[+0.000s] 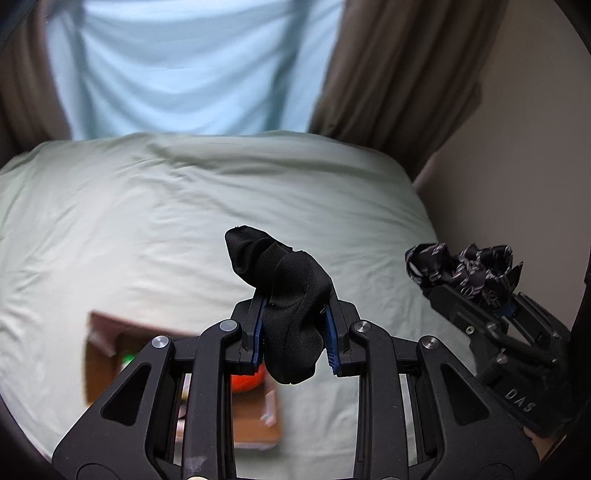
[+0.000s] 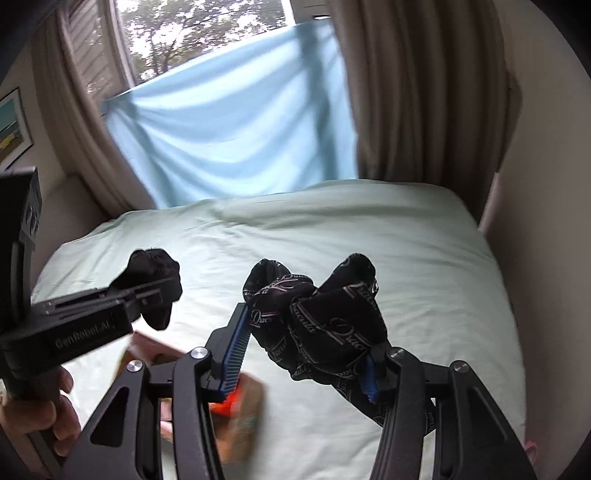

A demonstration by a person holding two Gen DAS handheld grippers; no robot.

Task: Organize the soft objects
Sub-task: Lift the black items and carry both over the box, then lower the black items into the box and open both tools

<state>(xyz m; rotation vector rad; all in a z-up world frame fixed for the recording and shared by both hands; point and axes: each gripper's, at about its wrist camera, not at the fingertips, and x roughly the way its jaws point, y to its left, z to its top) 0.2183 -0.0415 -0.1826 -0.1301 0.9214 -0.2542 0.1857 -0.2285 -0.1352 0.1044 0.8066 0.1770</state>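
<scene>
Pale green bedding covers the bed (image 1: 155,221) beneath both grippers, which hang above it. From the left wrist view, the left gripper (image 1: 295,332) has its blue-padded fingers (image 1: 258,332) pinched on a plain black sock (image 1: 284,291); the sock bulges up past the fingertips and sags down between them, clear of the sheet. To its right, the right gripper (image 2: 306,350) has its fingers (image 2: 234,350) pressed on a bunched black cloth with pale script lettering (image 2: 321,321), which rises in two lumps above the tips and trails down along the right finger. Both soft things are held in the air, well apart from each other. Below and between the grippers, blurred, a brown cardboard box (image 1: 103,354) lies on the bed with something orange (image 1: 247,380) inside. A person's hand (image 2: 44,417) grips the left handle. Beyond the bed hangs a light blue sheet (image 2: 236,140) flanked by brown curtains (image 2: 421,92), with a window (image 2: 199,33) above it.
</scene>
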